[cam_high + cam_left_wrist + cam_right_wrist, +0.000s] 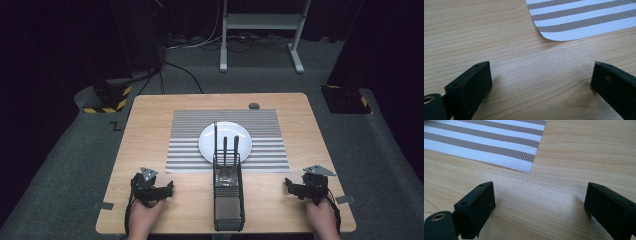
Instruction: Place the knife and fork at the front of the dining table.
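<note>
A white plate [206, 145] lies on a striped placemat [185, 145] in the middle of the wooden table [145, 130]. In front of it stands a black wire-mesh caddy [228, 197] with three dark utensil handles [225, 145] sticking up. My left gripper [152, 189] rests near the table's front left, open, with only bare wood between its jaws [541, 82]. My right gripper [306, 188] rests at the front right, also open over bare wood [539, 200]. The placemat's corners show ahead of each gripper [564, 32] [524, 165].
A small dark round object [254, 105] sits at the table's far edge. Beyond the table are a white metal stand [260, 30], floor cables and black-and-yellow striped bases [112, 97]. Grey tape tabs [103, 205] mark the floor by the front corners.
</note>
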{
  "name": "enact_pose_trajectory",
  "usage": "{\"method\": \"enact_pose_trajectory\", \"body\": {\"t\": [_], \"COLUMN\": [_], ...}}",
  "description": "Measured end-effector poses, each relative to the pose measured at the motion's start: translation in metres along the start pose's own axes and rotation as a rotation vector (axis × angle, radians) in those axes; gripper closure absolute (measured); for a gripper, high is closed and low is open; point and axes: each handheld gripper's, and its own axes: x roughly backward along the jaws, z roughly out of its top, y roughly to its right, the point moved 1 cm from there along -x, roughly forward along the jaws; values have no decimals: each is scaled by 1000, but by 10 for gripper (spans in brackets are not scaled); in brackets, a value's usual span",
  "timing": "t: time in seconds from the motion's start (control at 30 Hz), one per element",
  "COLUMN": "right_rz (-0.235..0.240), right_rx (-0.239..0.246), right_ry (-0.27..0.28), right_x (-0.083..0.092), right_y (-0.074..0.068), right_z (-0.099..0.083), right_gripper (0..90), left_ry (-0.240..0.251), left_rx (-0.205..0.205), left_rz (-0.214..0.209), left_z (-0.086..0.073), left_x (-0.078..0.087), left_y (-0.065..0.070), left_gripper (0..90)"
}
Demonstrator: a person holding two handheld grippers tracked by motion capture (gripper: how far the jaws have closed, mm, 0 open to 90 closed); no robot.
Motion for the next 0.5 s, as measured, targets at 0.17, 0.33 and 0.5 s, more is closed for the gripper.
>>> {"method": "enact_pose_trajectory", "body": {"t": [0.17, 0.33, 0.5], "right_rz": [-1, 0, 0], "right_rx": [3, 1, 1], "right_ry": [1, 0, 0], "right_x": [0, 0, 0], "right_y": [0, 0, 0], "right_z": [0, 0, 0], "right_gripper": [94, 94, 93], "left_ry": [-7, -7, -7], "left_rx": [-7, -7, -8], "left_rz": [-11, -11, -13], "left_z": [0, 0, 0], "left_x": [0, 0, 0], "left_y": [0, 0, -1], "left_gripper": [21, 21, 21]}}
